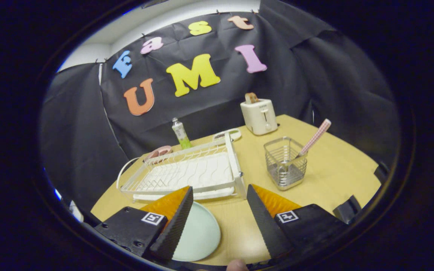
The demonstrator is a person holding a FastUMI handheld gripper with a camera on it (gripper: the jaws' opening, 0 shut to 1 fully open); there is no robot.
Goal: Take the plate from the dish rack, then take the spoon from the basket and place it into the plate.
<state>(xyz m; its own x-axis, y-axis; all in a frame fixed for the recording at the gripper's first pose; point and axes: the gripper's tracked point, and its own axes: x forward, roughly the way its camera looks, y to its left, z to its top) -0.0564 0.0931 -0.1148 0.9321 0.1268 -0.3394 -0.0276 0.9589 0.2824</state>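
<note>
A shiny metal wire basket and smooth, matt plate sit on the matt wood-look tabletop.

pale plate flat before empty dish rack; spoon leaning in basket.

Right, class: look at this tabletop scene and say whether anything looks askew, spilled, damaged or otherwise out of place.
Nothing looks spilled or broken. The pale green plate lies flat on the table, partly under one finger of the open gripper. The spoon leans in the wire basket, which is normal. The white dish rack sits at an angle to the toaster.
</note>
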